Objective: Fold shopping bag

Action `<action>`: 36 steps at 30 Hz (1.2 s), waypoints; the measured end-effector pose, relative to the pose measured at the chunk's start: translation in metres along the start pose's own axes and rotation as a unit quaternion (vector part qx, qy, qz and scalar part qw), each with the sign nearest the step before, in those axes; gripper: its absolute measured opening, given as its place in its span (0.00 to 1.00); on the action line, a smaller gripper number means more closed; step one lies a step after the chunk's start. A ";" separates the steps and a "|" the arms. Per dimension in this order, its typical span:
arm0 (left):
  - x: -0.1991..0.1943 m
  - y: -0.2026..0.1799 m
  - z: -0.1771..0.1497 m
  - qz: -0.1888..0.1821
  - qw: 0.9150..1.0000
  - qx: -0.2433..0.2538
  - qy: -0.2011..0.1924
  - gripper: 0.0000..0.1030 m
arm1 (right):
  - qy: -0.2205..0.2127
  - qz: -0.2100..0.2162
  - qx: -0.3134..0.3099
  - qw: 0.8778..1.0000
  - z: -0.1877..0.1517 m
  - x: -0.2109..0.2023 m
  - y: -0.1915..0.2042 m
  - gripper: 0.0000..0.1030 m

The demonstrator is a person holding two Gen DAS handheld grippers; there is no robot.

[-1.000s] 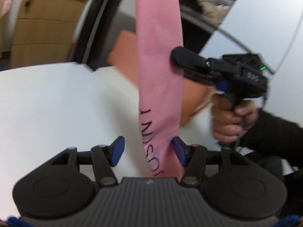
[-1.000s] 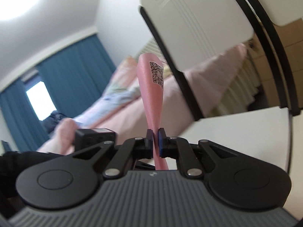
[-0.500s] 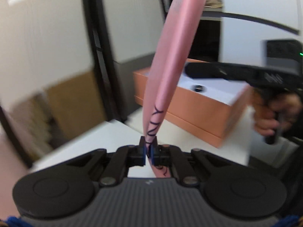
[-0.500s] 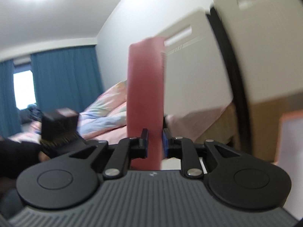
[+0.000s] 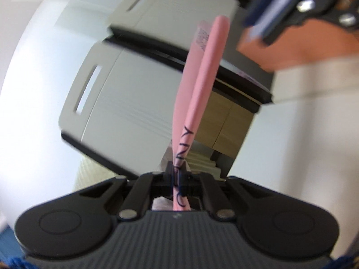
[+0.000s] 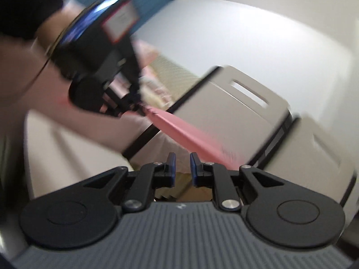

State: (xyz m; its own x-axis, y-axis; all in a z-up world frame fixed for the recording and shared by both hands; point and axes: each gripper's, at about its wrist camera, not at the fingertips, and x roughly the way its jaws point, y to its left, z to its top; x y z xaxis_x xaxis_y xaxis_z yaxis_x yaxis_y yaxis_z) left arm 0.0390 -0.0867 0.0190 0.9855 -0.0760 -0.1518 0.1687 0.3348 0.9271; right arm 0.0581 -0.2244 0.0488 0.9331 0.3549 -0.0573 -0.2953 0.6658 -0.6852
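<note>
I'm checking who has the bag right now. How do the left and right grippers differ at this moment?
The left gripper is shut on the pink shopping bag; the right gripper is slightly open with nothing between its pads. The bag rises straight from the left gripper's fingertips, but passes beside the right gripper's right finger, untouched. Both have black fingers with blue pads.

2 grey slotted panels (image 5: 125,85), an orange box (image 5: 291,47), blue curtain (image 6: 148,2).

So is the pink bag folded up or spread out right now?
Folded: the pink bag is a narrow flattened strip, one end pinched in the left gripper.
</note>
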 end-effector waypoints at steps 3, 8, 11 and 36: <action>-0.008 -0.023 0.004 -0.013 0.998 0.053 -0.014 0.05 | 0.013 0.002 -0.054 0.998 0.008 0.011 0.018 0.33; -0.010 -0.056 0.010 -0.041 0.993 0.105 -0.036 0.06 | 0.036 0.008 -0.123 0.992 0.011 0.037 0.042 0.48; -0.014 -0.059 0.010 -0.047 0.991 0.109 -0.053 0.07 | 0.052 0.031 -0.151 0.987 0.011 0.052 0.055 0.48; -0.022 -0.016 0.020 -0.052 0.991 -0.052 -0.113 0.29 | 0.095 -0.036 0.110 0.989 0.020 0.092 -0.015 0.13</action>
State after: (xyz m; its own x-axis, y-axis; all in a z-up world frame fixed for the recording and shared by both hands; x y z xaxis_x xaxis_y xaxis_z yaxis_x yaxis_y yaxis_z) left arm 0.0146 -0.1089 0.0146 0.9348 -0.3202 -0.1536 0.2824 0.4076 0.8684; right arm 0.1444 -0.1890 0.0684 0.9690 0.1849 -0.1636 -0.2440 0.8192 -0.5190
